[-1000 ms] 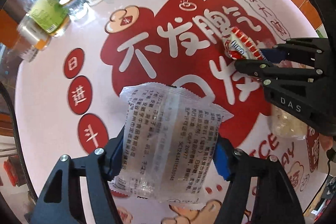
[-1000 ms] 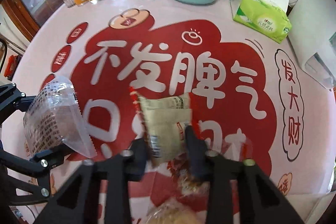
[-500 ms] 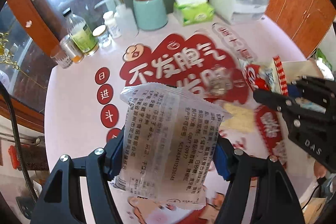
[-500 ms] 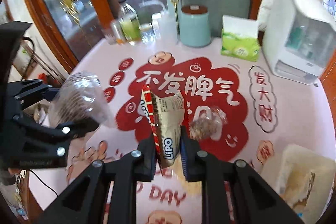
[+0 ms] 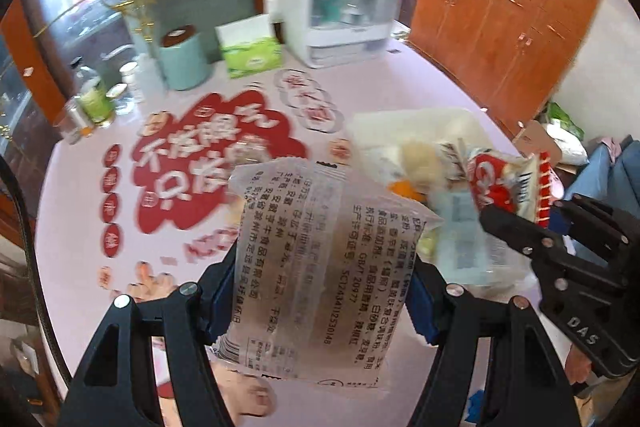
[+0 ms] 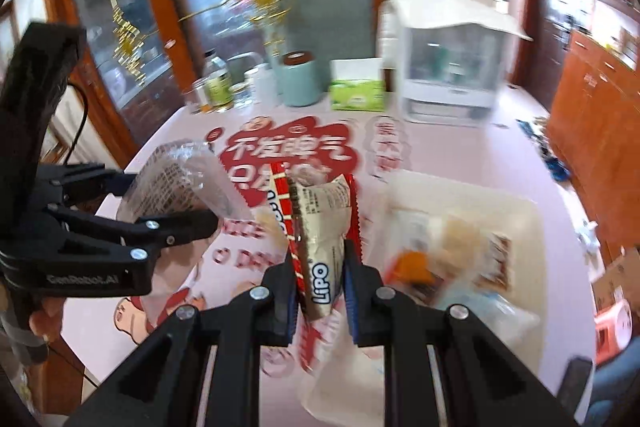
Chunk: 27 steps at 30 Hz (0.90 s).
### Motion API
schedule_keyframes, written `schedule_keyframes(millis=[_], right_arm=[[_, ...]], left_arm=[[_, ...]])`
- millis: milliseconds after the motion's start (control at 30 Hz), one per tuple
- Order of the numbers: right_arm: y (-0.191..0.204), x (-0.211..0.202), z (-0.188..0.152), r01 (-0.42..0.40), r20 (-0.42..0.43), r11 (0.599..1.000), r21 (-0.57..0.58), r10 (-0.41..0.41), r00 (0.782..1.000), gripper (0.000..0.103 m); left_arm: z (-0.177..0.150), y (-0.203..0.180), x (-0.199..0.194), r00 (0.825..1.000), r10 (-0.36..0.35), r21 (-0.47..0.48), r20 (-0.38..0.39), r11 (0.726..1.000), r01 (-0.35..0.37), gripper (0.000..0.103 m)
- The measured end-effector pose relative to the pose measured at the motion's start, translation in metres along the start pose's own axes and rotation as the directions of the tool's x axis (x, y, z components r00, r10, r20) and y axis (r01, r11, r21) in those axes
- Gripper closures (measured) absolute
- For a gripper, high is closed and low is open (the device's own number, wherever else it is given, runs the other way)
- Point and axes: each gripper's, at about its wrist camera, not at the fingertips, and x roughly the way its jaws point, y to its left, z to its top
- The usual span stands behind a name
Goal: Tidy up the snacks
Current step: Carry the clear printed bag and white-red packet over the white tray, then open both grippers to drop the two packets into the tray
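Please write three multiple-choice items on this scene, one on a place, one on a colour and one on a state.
1. Where does the tissue box stand?
A. between the teal canister and the white cabinet
B. inside the tray
C. on the floor

2. What colour is the table's large printed patch?
A. blue
B. red
C. black

3. What is the right gripper doing?
A. standing open and bare
B. shut on the Lipo packet
C. shut on a bottle

Answers:
1 A, the right wrist view shows the green box with the canister on one side and the cabinet on the other.
2 B, red with white characters.
3 B, its blue pads squeeze the packet's sides.
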Motion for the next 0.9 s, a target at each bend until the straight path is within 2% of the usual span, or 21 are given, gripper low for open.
schedule_keyframes(millis=[67,233,367,600,800,900], right_arm=[[-0.026,-0.014,-0.015,0.026,0.010,0.998,0.050,-0.027,1.000,0.084],[-0.085,-0.035,-0.051,0.036,-0.014,0.982,0.183,-0.034,0.999,0.084],[-0.114,-0.039,-0.059,0.022,-0.022,0.970,0.243,-0.017,1.000,0.084],[-0.134,-0.033,-0.034,0.008,0.023,0.969,0.248,-0.014,1.000,0.084],[-0.141,-0.001,0.003,0.013,0.030,0.974,0.224,-0.021,0.999,0.082],[-0.145,0.015,0.011,0.018,0.010,0.973,0.229,-0.020,1.000,0.081]], left_arm=[[-0.001,-0.024,0.008,1.000,-0.021,0.003,-0.017,1.000,0.021,0.034],[0.003,-0.074,0.022,0.999,-0.045,0.013,-0.029,0.999,0.045,0.034],[0.010,-0.105,0.032,0.999,-0.035,0.034,-0.027,0.999,0.036,0.034],[0.021,-0.129,0.054,0.998,-0.030,0.005,-0.058,1.000,0.031,0.034],[0.022,-0.130,0.067,0.996,-0.023,-0.002,-0.087,1.000,0.023,0.032],[0.019,-0.126,0.071,0.995,-0.017,-0.005,-0.096,1.000,0.016,0.021]])
